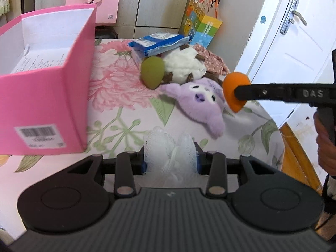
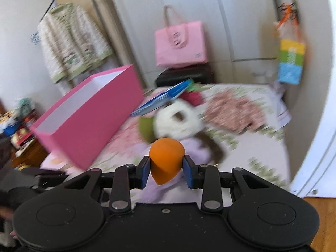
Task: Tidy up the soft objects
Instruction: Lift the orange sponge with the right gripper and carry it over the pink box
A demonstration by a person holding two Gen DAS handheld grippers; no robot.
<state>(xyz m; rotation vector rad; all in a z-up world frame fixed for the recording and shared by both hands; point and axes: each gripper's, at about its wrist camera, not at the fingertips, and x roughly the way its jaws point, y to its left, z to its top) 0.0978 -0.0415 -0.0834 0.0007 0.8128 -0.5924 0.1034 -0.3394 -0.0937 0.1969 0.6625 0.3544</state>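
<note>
White mesh bath pouf [image 1: 168,151] sits clamped between the narrowed jaws of the left gripper [image 1: 170,159], at 6 o'clock in the left wrist view, angled down over the floral bedspread [image 1: 117,113]. Right gripper [image 2: 166,169] pinches an orange egg-shaped sponge [image 2: 167,159] between its blue pads [image 2: 145,173], jaws partly closed. Open pink box [image 1: 48,88] stands at 9 o'clock; purple plush [image 1: 201,105] and green sponge [image 1: 152,71] lie toward 12.

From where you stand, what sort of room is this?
Most likely a bedroom in a home. A floral sheet covers what looks like a bed, tall wardrobe doors line the far wall, and a garment hangs on a hanger beside them.
</note>
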